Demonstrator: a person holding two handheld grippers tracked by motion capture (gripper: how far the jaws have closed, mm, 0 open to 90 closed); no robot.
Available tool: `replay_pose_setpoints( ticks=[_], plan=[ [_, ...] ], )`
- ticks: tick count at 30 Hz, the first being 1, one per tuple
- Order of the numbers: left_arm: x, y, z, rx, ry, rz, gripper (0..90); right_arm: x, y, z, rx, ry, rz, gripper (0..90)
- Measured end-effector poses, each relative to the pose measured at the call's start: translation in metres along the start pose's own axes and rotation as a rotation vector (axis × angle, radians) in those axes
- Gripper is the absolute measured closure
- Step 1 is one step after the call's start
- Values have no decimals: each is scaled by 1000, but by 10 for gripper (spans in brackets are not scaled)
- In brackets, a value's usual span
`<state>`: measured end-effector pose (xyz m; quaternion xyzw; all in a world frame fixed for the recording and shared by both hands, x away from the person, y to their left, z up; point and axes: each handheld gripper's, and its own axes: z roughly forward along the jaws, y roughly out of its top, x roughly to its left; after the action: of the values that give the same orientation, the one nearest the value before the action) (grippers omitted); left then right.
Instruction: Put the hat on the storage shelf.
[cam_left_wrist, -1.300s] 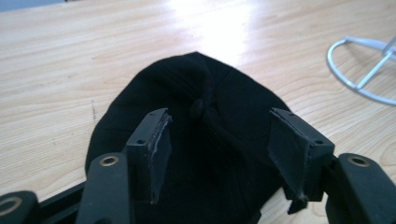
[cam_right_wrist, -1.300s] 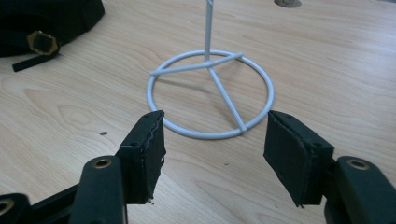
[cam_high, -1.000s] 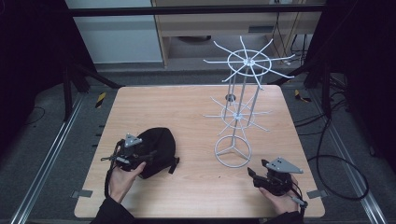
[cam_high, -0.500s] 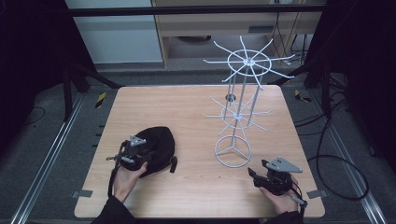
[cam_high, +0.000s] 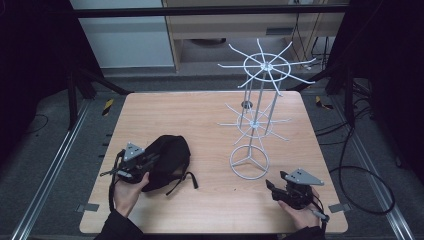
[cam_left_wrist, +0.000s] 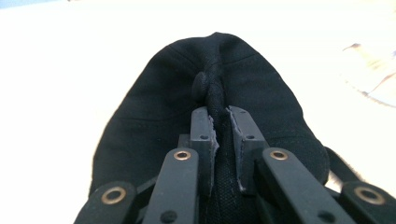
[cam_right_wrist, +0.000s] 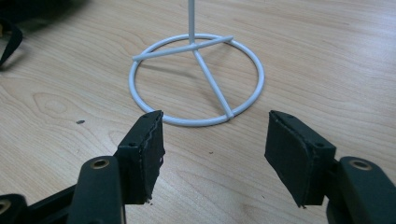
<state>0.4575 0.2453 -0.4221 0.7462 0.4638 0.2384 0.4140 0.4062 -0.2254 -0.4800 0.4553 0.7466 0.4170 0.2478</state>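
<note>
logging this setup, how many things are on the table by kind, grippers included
black cap: 1
white wire rack: 1
grippers: 2, the left gripper pinching the cap's crown and the right gripper open near the rack's ring base
total: 4

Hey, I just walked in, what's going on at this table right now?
A person is working at a wooden table with a handheld gripper in each hand. The left gripper has its fingers pinched shut on a fold of fabric at the crown of a black cap lying on the table. The right gripper is open and empty, pointing at the ring base of a white wire rack that stands upright with nothing hanging on it.
</note>
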Motion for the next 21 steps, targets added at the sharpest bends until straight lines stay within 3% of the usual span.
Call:
replay_pose_setpoints(
  ticks=[4, 12, 20, 21],
  plan=[
    [-5, 6, -12, -64, -16, 14, 809, 0, 0, -1, -4, -3, -5, 374],
    [-8, 15, -34, -188, -73, -20, 809, 0, 0, -1, -12, -5, -10, 375],
    [-14, 26, -56, -283, -111, -19, 809, 0, 0, -1, -16, -12, -16, 375],
    [-16, 29, -64, -315, -123, -21, 809, 0, 0, -1, -16, -12, -16, 375]
  ],
)
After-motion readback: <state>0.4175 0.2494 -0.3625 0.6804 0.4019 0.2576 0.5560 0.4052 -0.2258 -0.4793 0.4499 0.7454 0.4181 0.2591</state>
